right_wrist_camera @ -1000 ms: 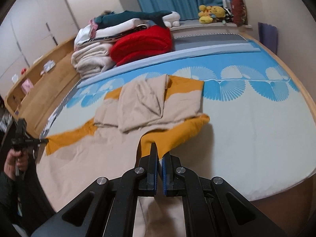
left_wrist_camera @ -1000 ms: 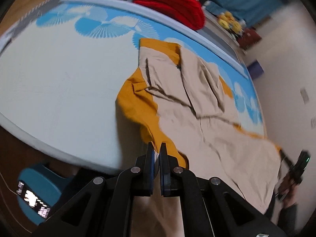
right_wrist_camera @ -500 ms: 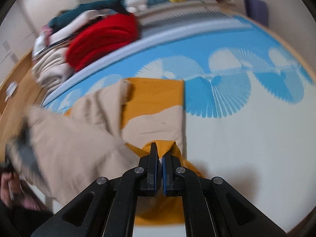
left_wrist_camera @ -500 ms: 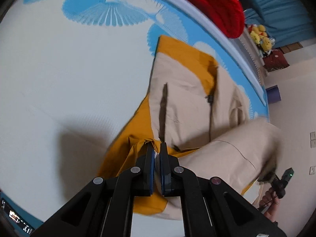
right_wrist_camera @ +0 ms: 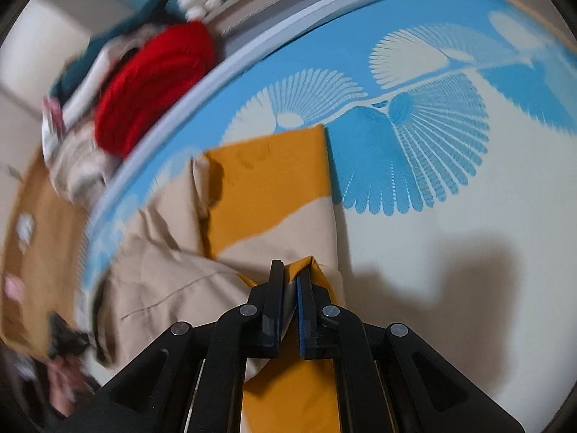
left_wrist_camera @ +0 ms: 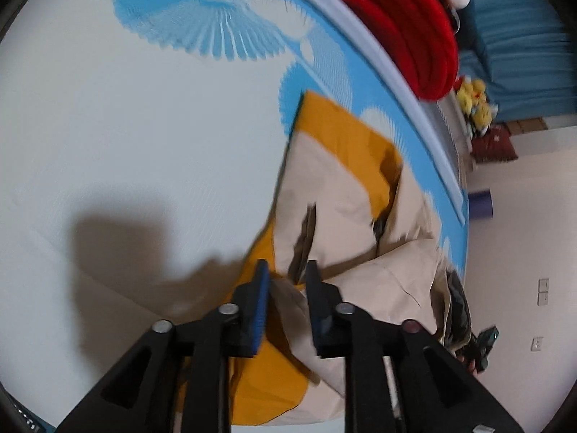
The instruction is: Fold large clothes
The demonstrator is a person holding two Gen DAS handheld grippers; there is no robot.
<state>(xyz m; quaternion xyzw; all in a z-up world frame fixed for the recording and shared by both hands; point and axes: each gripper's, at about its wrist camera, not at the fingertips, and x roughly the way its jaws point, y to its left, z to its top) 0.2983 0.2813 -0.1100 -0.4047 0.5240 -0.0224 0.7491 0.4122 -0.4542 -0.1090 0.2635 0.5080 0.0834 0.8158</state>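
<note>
So the bed [left_wrist_camera: 108, 144] takes up most of both views, cream sheet with blue fan prints along the far side and a pale raised border [right_wrist_camera: 252, 50] behind that. Lots of bare sheet to the left of the clothing in the left wrist view and to the right of it in the right wrist view, just shadows falling on it there.

The beige and mustard garment [left_wrist_camera: 335, 195] sits mid-bed, partly doubled over itself. Its far mustard edge [right_wrist_camera: 267, 137] lies straight and flat, just short of the blue band, and the right side edge runs pretty clean toward the camera. The near part is bunched and lumpy, with the near fold hanging at the bed's edge.

Behind the border there's a red blanket roll [right_wrist_camera: 155, 83] on a pile of folded linens, all blurry. Yellow plush toys [left_wrist_camera: 474, 103] beyond that by the blue curtain.

Left gripper [left_wrist_camera: 286, 270]: fingers spread apart, fabric lying loose between them, not pinched. Right gripper [right_wrist_camera: 290, 274]: fingers nearly pressed together, a small gap showing, mustard fold poking up right at the tips; can't tell if it's really clamped
</note>
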